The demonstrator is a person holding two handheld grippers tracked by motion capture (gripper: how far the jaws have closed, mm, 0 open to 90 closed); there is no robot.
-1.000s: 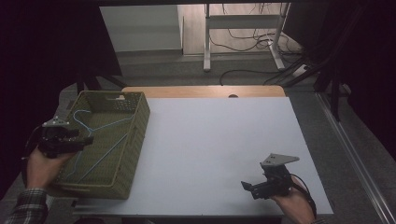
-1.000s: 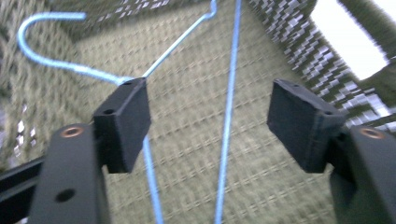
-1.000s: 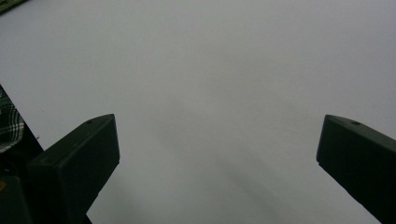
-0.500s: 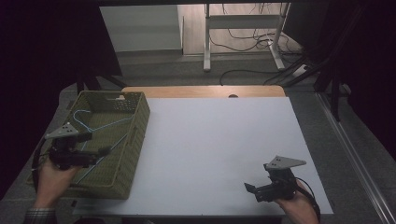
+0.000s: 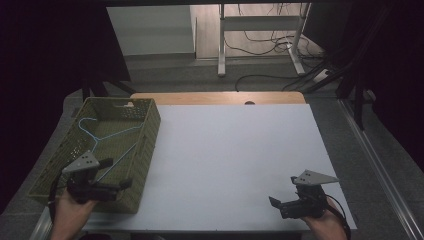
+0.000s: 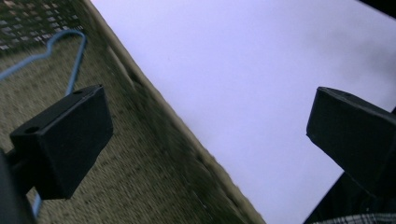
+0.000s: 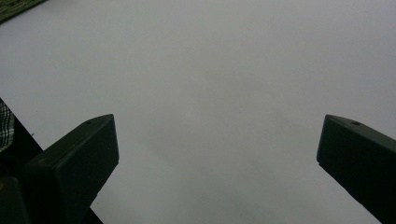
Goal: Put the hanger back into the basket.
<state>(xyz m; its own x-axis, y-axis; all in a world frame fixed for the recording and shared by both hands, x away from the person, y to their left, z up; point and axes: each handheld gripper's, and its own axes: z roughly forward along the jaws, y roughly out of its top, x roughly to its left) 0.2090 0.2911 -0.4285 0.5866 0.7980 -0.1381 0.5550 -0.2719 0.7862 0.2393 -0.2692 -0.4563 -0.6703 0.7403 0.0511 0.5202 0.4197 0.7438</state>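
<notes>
Your left gripper [image 5: 125, 184], jaws spread, hangs over the basket [image 5: 145, 150] rim to reach the blue hanger [image 5: 102, 132]; your right gripper [image 5: 272, 202], also spread, idles clear

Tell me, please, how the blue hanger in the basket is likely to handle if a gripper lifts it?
The hanger looks like thin wire, so probably light and slightly springy. Gripped at one spot, it would likely swing or pivot. Its hook may snag the basket wall's openings.

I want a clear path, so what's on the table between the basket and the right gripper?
Nothing: in the high view, bare white table runs from the basket to the right gripper.
</notes>
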